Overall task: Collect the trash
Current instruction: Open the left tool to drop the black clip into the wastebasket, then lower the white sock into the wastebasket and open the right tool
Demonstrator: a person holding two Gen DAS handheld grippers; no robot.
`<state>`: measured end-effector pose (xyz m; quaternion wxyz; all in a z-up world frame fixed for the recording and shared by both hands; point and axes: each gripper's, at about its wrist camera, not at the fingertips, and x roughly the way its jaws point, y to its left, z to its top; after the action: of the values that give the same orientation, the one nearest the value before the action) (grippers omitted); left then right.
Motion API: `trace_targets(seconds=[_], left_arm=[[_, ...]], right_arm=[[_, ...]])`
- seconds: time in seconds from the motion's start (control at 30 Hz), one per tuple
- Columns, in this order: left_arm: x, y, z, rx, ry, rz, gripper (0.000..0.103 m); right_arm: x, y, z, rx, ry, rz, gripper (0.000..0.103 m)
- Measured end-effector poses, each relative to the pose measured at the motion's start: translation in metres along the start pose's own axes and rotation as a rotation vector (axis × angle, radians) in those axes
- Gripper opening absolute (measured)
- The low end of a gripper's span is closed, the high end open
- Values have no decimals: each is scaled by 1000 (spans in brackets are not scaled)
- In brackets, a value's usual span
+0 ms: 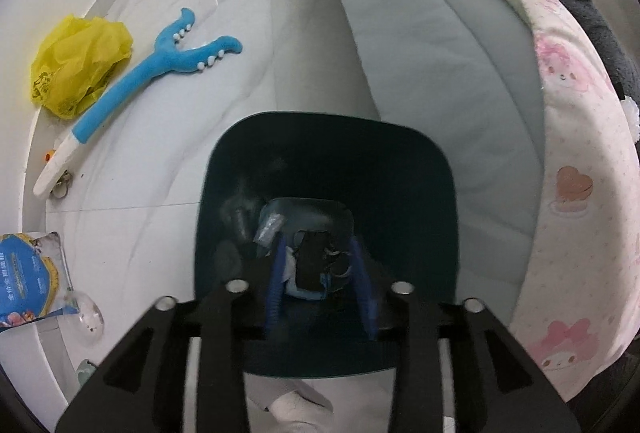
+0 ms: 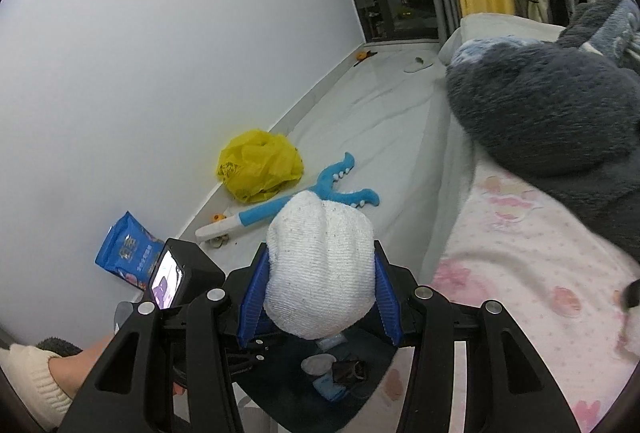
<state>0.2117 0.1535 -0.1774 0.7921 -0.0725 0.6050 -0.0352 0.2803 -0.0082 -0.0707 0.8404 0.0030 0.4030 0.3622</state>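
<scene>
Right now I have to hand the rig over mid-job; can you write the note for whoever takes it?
Right claw: shut on a white sock, held above the dark bin.
Left claw: fingers spread, pointing down into the bin; whether it grips the bin cannot be told.
Done: some scraps already lie in the bin.
Left: drop the sock in, then fetch the yellow bag and blue packet by the wall. The blue plush toy lies beside the bag; probably not trash.

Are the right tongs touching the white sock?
Touching. In the right wrist view, the blue fingers of the right tongs press against both sides of the white sock.
</scene>
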Motion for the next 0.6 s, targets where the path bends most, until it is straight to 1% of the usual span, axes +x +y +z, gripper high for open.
trace_targets(seconds=[0.03, 0.23, 0.33, 0.47, 0.6], left_arm=[[-2, 3, 0, -4, 0, 0, 49], [-14, 15, 0, -11, -36, -11, 52], [-23, 20, 0, -17, -67, -22, 56], [-34, 29, 1, -28, -115, -38, 58], [-45, 36, 3, -34, -159, -51, 62]], right_arm=[[2, 1, 0, -1, 5, 0, 50], [25, 12, -5, 2, 56, -9, 50], [40, 17, -8, 4, 98, -17, 50], [59, 22, -14, 1, 154, -32, 50], [76, 22, -20, 7, 205, -28, 49]])
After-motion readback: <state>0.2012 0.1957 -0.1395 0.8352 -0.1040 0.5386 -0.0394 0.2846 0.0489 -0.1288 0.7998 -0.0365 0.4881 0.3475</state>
